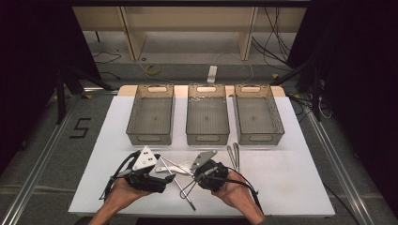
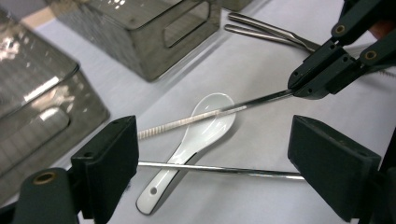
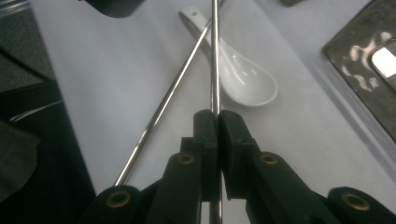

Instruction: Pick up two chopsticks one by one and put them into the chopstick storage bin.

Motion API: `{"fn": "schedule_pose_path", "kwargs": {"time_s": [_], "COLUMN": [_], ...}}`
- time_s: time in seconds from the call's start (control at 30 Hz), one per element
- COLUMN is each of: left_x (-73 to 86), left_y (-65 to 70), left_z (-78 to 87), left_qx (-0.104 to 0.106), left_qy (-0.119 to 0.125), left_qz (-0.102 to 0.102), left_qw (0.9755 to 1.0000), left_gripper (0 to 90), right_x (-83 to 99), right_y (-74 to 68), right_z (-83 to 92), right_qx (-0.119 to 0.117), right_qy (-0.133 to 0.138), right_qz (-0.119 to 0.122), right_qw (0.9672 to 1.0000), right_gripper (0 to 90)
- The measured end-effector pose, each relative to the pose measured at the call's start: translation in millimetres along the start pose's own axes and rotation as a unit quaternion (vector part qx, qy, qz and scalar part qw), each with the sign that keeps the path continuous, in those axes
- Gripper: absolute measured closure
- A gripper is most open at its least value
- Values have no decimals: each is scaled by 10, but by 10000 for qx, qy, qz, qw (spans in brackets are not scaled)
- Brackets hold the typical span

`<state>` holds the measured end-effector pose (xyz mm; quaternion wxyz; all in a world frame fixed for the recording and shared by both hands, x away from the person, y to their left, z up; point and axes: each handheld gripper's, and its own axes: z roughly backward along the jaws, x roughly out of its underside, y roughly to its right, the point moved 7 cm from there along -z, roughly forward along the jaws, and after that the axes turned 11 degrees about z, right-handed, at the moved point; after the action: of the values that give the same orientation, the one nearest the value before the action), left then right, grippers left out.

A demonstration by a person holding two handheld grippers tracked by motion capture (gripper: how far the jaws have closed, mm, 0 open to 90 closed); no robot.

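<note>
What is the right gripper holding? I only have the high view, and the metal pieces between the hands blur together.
Observer: The right gripper is shut on a metal chopstick.
Operator: And the left one?
Observer: The left gripper is open. A second chopstick lies on the table between its jaws and is not gripped.
Operator: Is anything else under them?
Observer: A white ceramic spoon. The second chopstick lies across its handle.
</note>
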<state>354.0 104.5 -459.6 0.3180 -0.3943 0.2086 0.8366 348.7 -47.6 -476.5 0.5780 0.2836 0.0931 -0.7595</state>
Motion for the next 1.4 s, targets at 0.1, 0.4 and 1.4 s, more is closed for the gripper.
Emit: {"fn": "schedule_pose_path", "kwargs": {"time_s": [0.1,0.4,1.4], "left_x": [-11,107,188], "left_y": [53,255,522], "left_z": [-16,-210,-295], "left_qx": [140,672,1485], "left_qy": [-91,-1108,-1847], "left_qz": [-181,-1119,-2091], "left_qw": [9997,9852,9487], "left_gripper": [157,224,847], "right_x": [2,75,137], "right_y": [-45,-169,-150], "right_z": [18,149,189], "right_qx": [-80,-380,-817], "right_qy": [-44,-217,-76], "right_qz": [128,582,936], "right_qw": [9999,9973,9922], "right_gripper": [863,863,768]}}
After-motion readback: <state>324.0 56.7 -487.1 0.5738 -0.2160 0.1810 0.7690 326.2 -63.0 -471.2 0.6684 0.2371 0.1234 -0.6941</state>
